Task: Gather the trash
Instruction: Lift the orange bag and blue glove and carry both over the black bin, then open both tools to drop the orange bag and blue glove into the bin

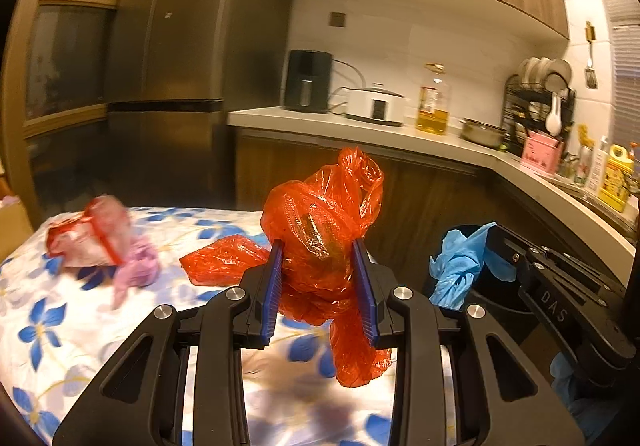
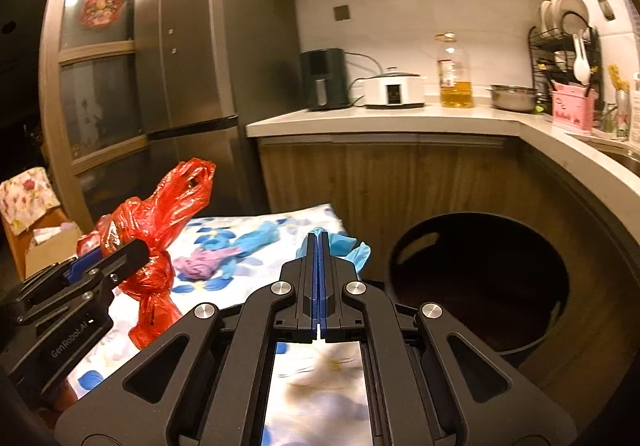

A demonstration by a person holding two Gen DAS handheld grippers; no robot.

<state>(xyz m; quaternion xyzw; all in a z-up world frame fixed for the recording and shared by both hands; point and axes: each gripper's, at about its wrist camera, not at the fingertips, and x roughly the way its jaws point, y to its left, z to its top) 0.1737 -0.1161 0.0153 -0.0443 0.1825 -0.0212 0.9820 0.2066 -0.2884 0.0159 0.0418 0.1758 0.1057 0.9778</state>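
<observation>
Left gripper (image 1: 318,258): blue pads clamped on a knotted red plastic bag (image 1: 324,230), held above the flower-print tabletop (image 1: 60,334). Right gripper (image 2: 319,246): jaws pressed together, pinching a blue glove (image 2: 344,244) at the tabletop's right edge, beside the dark bin (image 2: 480,278). A second red bag (image 1: 224,258), pink glove (image 1: 136,270) and red-and-white wrapper (image 1: 88,234) lie toward the far left corner.

A knotted plastic bag (image 1: 320,246) is held between the left jaws, above the desk (image 1: 60,326). Left of those jaws a second bag (image 1: 224,260) lies flat — a wrapped bundle (image 1: 92,238) farther left. A glove (image 2: 344,246) is pinched in the right jaws; the bin (image 2: 480,278) stands right of them.
</observation>
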